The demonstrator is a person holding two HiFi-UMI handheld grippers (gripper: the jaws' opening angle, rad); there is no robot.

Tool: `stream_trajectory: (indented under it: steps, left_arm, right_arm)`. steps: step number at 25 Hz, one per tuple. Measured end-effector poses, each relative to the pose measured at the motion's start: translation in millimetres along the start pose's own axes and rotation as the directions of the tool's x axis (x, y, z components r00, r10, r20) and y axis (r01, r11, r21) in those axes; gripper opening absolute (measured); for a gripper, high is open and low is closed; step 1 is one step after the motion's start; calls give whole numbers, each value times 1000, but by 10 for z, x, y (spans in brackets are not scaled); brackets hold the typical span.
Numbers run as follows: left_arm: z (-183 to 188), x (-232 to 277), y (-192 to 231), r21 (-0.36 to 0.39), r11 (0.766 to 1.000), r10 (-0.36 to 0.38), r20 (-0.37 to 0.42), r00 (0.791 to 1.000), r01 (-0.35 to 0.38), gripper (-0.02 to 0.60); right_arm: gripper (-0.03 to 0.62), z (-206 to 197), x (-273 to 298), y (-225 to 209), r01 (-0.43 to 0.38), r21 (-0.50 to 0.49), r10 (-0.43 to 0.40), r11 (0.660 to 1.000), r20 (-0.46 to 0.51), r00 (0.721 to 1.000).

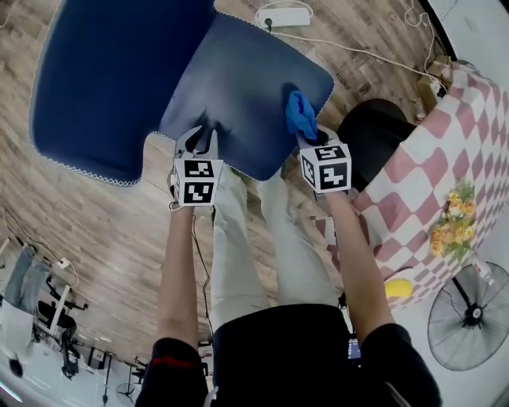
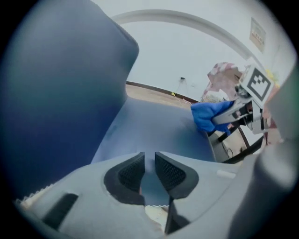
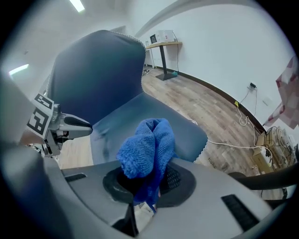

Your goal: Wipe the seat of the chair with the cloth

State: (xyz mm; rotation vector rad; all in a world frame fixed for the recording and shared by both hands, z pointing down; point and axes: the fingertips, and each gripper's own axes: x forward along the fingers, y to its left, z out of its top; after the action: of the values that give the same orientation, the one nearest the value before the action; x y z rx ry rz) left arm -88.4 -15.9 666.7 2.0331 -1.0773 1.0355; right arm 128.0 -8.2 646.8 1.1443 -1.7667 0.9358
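1. Right gripper (image 3: 148, 181): jaws clamped on a bunched blue cloth (image 3: 145, 145); most of it sticks out past the tips.
2. Cloth is over the chair seat (image 1: 238, 87), on the person's right, near the front edge; contact unclear.
3. Left gripper (image 2: 149, 169): jaws nearly together with a thin gap, nothing between them, at the seat's front edge.

**Seat open in the middle, hemmed in at nine and three**

The chair seat (image 1: 238, 87) lies bare across its middle. Seen from it, the tall backrest (image 1: 103, 79) walls off nine to eleven o'clock. At three o'clock a black round object (image 1: 374, 131) stands just beside it, with the checked worktop (image 1: 469, 151) beyond. A power strip (image 1: 284, 16) and cable (image 1: 374, 54) lie on the floor (image 1: 95, 230) at twelve. The person's legs (image 1: 254, 238) fill six o'clock.
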Motion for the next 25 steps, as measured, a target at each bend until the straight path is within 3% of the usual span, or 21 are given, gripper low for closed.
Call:
stream_trajectory:
  steps: [5, 9, 12, 16, 19, 22, 25]
  left_arm:
    - [333, -524, -10, -100, 995, 39, 93, 995, -29, 44]
    - [579, -904, -136, -168, 985, -22, 114, 993, 41, 25]
    - [823, -1224, -282, -157, 982, -87, 140, 986, 109, 18]
    - [1227, -1712, -357, -125, 985, -92, 214, 972, 121, 18]
    - [1602, -2133, -287, -83, 993, -58, 293, 954, 86, 18]
    - [1991, -2600, -256, -49, 997, -30, 387, 922, 53, 18]
    - [2255, -3088, -246, -6, 1000, 26, 451, 892, -26, 18]
  right_arm:
    - [44, 206, -409, 149, -8, 10, 7, 1000, 51, 999]
    - [44, 526, -762, 259, -17, 37, 12, 999, 131, 991]
    - [44, 731, -1038, 336, -26, 27, 21, 999, 171, 985]
    - [44, 1102, -1487, 405, -44, 23, 37, 999, 250, 968]
    - [44, 1524, -1871, 539, -41, -25, 47, 999, 330, 943]
    - [44, 1899, -2314, 673, -37, -75, 65, 996, 414, 908]
    - [44, 2173, -2798, 768, -9, -109, 61, 994, 487, 871]
